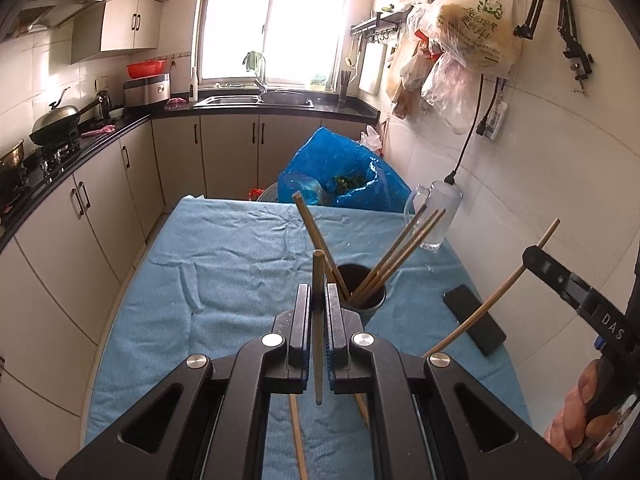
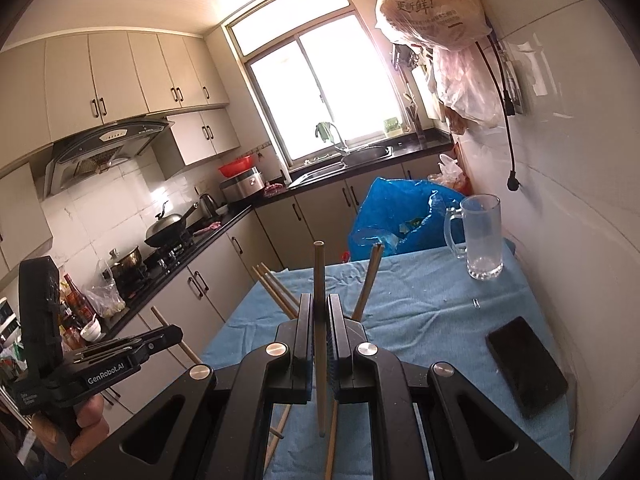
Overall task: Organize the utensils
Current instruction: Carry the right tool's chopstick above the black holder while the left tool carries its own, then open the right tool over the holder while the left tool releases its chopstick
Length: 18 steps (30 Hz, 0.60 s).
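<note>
A dark round utensil cup (image 1: 366, 284) stands on the blue cloth and holds several wooden chopsticks (image 1: 400, 254) leaning out. My left gripper (image 1: 319, 294) is shut on one wooden chopstick (image 1: 318, 320), held upright just before the cup's left rim. My right gripper (image 2: 320, 304) is shut on another chopstick (image 2: 320, 320), upright above the table. In the left wrist view the right gripper (image 1: 536, 258) shows at the right with its chopstick (image 1: 492, 300) slanting. The left gripper (image 2: 172, 334) shows at lower left of the right wrist view. Loose chopsticks (image 1: 298, 432) lie on the cloth under the grippers.
A blue cloth (image 1: 224, 264) covers the table. A black phone (image 1: 474, 318) lies right of the cup, also in the right wrist view (image 2: 526, 364). A glass mug (image 2: 480, 236) stands at the far right corner. A blue bag (image 1: 340, 168) sits behind the table. Kitchen counters run along the left.
</note>
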Each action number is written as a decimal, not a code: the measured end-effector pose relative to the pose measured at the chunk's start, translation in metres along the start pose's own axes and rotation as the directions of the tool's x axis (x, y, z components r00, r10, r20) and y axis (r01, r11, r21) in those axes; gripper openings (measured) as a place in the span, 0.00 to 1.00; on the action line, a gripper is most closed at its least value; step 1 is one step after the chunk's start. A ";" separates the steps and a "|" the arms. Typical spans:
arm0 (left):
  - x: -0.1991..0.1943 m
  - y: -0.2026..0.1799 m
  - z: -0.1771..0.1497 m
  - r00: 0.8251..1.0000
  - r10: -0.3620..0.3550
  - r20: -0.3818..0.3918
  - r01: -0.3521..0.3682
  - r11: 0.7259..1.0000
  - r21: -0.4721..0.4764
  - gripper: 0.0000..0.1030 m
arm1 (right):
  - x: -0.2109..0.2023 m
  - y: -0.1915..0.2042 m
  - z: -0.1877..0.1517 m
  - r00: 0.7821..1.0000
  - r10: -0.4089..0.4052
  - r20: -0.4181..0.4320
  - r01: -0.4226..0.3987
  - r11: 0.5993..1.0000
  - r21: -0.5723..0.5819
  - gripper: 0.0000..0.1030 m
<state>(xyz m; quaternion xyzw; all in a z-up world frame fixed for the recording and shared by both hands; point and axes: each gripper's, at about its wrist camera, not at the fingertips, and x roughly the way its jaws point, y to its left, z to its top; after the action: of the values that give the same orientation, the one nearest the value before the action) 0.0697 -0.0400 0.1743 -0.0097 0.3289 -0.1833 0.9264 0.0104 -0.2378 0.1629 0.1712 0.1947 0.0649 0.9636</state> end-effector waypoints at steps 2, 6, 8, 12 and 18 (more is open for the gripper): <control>0.001 -0.001 0.010 1.000 -0.009 0.005 0.009 1.000 -0.005 0.05 | 0.003 0.000 0.007 1.000 -0.005 0.004 0.005 1.000 0.000 0.07; 0.002 -0.001 0.033 1.000 -0.016 0.025 0.016 1.000 -0.015 0.05 | 0.013 -0.002 0.024 1.000 -0.016 0.013 0.016 1.000 0.003 0.07; 0.005 -0.001 0.042 0.999 -0.023 0.025 0.024 0.999 -0.025 0.05 | 0.017 -0.002 0.032 1.000 -0.020 0.020 0.019 1.000 0.004 0.07; 0.012 -0.004 0.062 0.999 -0.029 0.036 0.030 0.999 -0.034 0.05 | 0.027 0.000 0.047 0.999 -0.029 0.034 0.029 1.000 -0.001 0.07; 0.014 -0.009 0.088 0.997 -0.041 0.061 0.043 0.998 -0.039 0.06 | 0.035 0.001 0.070 0.998 -0.028 0.060 0.028 1.000 0.000 0.07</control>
<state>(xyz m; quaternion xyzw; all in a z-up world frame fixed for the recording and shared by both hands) 0.1307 -0.0625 0.2358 -0.0407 0.3040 -0.1958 0.9314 0.0703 -0.2518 0.2116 0.1699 0.1679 0.0464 0.9699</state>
